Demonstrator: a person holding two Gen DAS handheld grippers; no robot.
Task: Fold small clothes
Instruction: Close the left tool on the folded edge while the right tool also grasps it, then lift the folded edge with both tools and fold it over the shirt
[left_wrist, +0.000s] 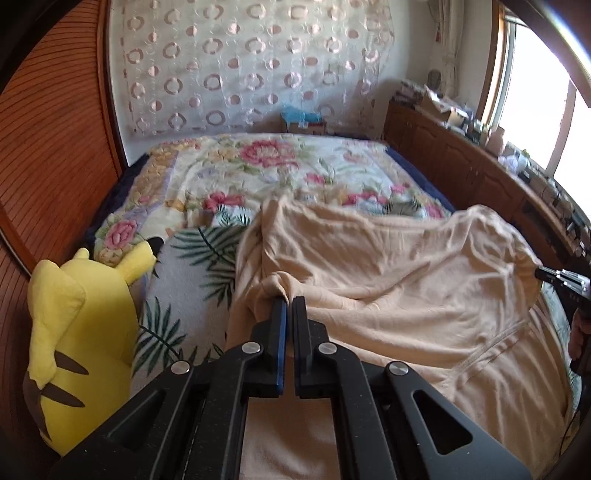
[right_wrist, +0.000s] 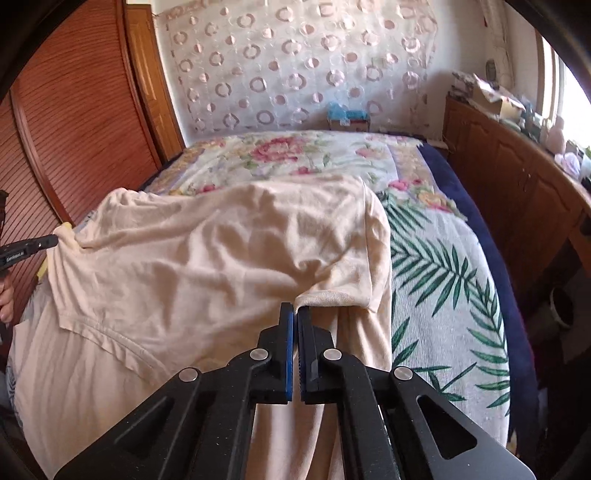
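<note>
So this is the grab-and-lift stage of the fold. A peach t-shirt (left_wrist: 388, 258) is spread over the near end of the bed (left_wrist: 258, 166), and both grippers have a pinch of it. The left gripper (left_wrist: 290, 301) is clamped tight on a bunched bit of fabric at the shirt's left edge, and the right gripper (right_wrist: 295, 308) is closed down on a sleeve hem on the other side. The cloth between them looks raised and a bit tented, so I'd guess the next move is carrying both pinched edges together, forward or across, to lay one half over the other. Keeping the two sides level matters, or the fold ends up crooked.

The bed has a leaf-print cover (right_wrist: 443, 280) under the shirt and a flowery quilt (left_wrist: 266, 158) further back. A yellow plush toy (left_wrist: 81, 332) sits on the left, with a wooden cabinet (right_wrist: 517, 177) on the right under a bright window (left_wrist: 535, 92).
</note>
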